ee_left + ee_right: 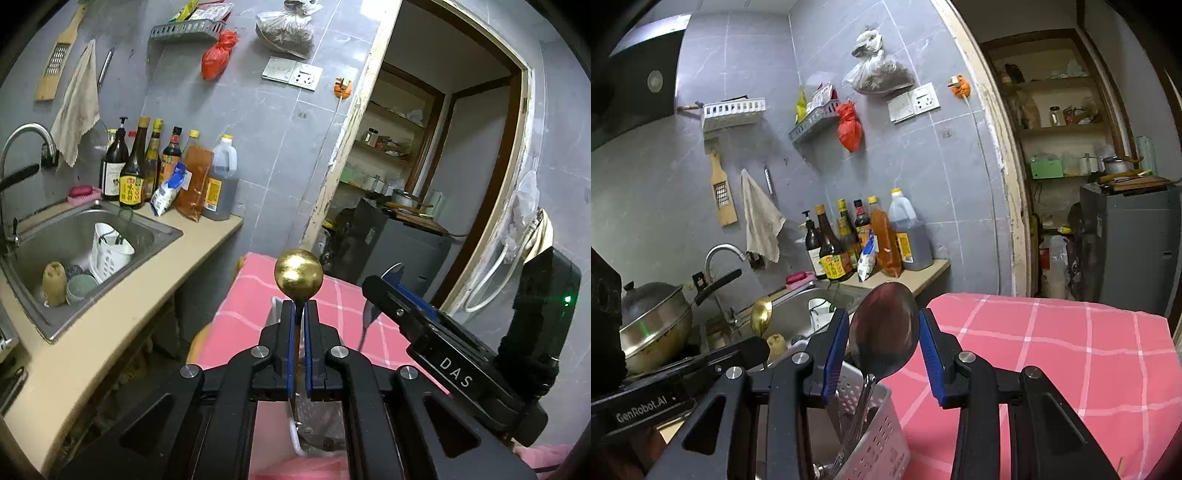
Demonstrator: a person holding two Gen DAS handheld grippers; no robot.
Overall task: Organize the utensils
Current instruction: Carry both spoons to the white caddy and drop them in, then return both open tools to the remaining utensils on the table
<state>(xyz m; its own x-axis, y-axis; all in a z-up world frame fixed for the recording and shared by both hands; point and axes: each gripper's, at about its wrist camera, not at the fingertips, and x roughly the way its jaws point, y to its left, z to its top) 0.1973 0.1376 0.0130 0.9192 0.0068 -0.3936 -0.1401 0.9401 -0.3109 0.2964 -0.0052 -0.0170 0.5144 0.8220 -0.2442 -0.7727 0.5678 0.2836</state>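
Indoors, grey-tiled kitchen wall (923, 155), pink checked cloth (1052, 350) near; left gripper (299, 306) pinches gold spoon (298, 277), right gripper (882, 332) clasps steel spoon (884, 325).

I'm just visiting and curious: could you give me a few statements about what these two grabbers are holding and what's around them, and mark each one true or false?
1. The left gripper is clamped on a gold spoon. True.
2. The right gripper holds a fork. False: a large silver spoon sits between its pads.
3. The tablecloth is blue. False: pink checked.
4. Sauce bottles stand beside the sink. True.
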